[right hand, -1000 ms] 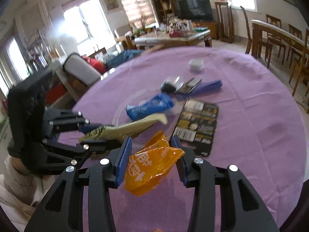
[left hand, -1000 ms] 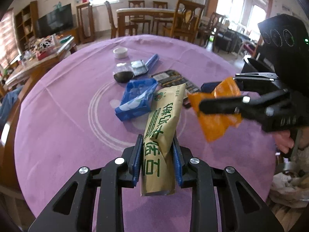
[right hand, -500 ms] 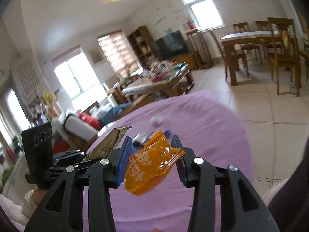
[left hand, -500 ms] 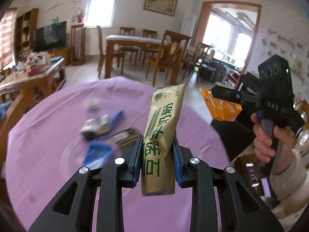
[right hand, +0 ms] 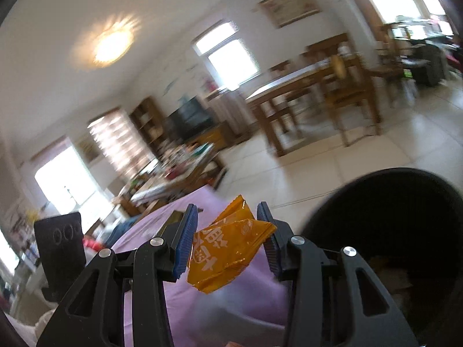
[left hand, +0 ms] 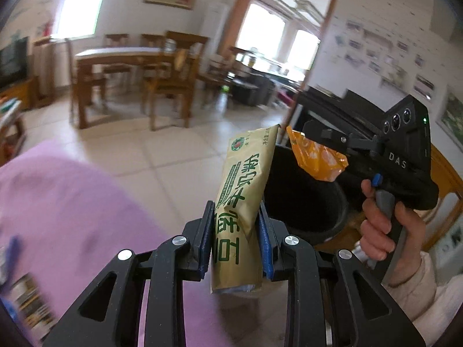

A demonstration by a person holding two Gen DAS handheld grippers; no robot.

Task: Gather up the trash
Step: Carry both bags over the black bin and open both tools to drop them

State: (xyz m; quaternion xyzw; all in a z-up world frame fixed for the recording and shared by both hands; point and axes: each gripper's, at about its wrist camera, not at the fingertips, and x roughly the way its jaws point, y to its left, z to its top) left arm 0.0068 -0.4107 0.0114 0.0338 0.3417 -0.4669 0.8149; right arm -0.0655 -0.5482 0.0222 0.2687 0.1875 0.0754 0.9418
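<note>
Holding, left gripper [left hand: 235,240]: its blue pads are clamped on a tan-gold snack packet [left hand: 241,202] with green lettering, which stands nearly upright between the fingers, its top leaning slightly right.
Holding, right gripper [right hand: 228,241]: its blue pads pinch a crumpled orange wrapper [right hand: 228,253] with white characters; the wrapper sags below the fingertips.
Right gripper seen from the left wrist view: a black pistol-grip unit marked DAS, held in a hand [left hand: 382,231]; the orange wrapper hangs at its tips, just right of the packet's top corner.
Trash bin [left hand: 301,196]: black, round, open-topped, standing on the floor beside the table; the orange wrapper hangs over its rim, and the packet's upper half overlaps its near wall.
Table [left hand: 66,217]: covered in purple cloth, lower left in the left wrist view, blurred.
Background: wooden dining table [left hand: 115,57] with chairs on a tiled floor.
</note>
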